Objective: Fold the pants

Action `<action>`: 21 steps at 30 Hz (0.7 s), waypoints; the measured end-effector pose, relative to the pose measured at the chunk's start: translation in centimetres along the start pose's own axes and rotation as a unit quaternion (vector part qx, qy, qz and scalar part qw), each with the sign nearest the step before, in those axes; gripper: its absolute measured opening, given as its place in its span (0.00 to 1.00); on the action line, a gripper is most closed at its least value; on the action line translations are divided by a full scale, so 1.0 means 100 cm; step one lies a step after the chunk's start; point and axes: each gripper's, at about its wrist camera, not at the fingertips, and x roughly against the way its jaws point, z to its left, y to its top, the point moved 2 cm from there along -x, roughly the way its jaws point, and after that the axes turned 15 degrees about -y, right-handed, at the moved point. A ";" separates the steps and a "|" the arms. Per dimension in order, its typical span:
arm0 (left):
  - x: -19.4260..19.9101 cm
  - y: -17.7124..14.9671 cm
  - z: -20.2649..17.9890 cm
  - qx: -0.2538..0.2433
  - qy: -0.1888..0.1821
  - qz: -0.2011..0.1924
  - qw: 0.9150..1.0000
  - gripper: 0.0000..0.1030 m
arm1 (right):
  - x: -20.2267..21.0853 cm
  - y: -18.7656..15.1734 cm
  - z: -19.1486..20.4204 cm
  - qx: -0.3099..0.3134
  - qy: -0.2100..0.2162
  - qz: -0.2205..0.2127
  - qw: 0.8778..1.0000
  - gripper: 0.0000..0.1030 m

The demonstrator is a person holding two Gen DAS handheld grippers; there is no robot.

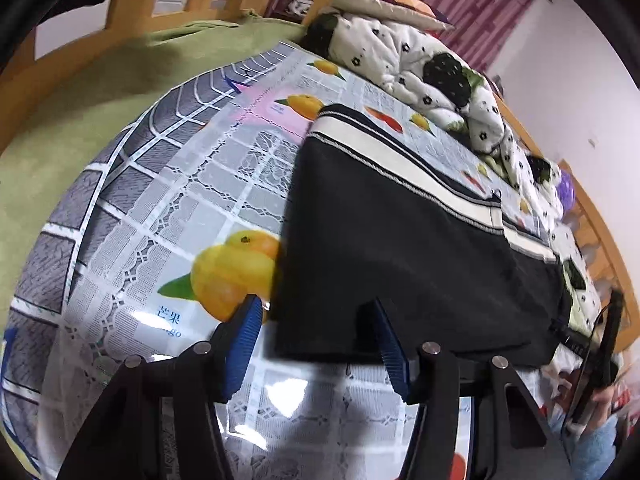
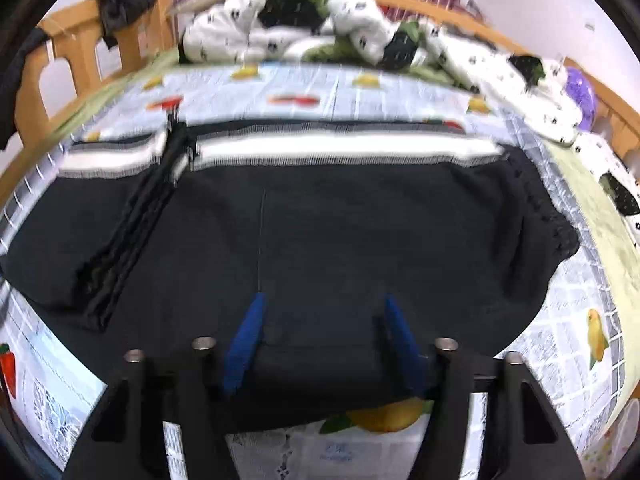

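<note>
**Setting both tools on the near hem for a clean fold**

The pants [image 2: 320, 232] lay flat across the middle of the frame on the fruit-print cloth [image 1: 168, 208] over the bed, their white stripe [image 2: 340, 146] along the far edge and a quilt [image 2: 304, 28] bunched behind at the top.

My right tool [image 2: 322, 328] hung released over the near edge of the pants at lower centre, its blue fingers [image 2: 248, 340] spread wide with black fabric between them. My left tool [image 1: 316, 336] was likewise released, at the bottom of its frame. One finger stood over bare cloth and the other over the pants' near corner, so it straddled the edge.

As I judged it, the step was to take hold of the near edge at two points. To do it well I needed to catch every layer, not only the top one, close both tools at matching depth, and lift evenly so the edge stayed straight. The shiny cloth looked slippery, so dragging could shift the whole garment.
</note>
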 end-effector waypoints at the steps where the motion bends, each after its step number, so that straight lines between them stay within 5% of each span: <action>1: -0.001 0.001 0.001 0.009 -0.008 -0.002 1.000 0.51 | -0.005 -0.002 0.003 -0.001 -0.001 0.017 1.000 0.49; 7: -0.007 0.004 0.003 0.015 -0.020 0.010 1.000 0.48 | -0.014 -0.006 0.000 -0.042 0.038 0.029 0.998 0.49; 21: -0.009 0.003 0.003 0.010 -0.023 0.017 1.000 0.49 | -0.023 -0.004 0.004 -0.044 0.058 0.049 0.996 0.56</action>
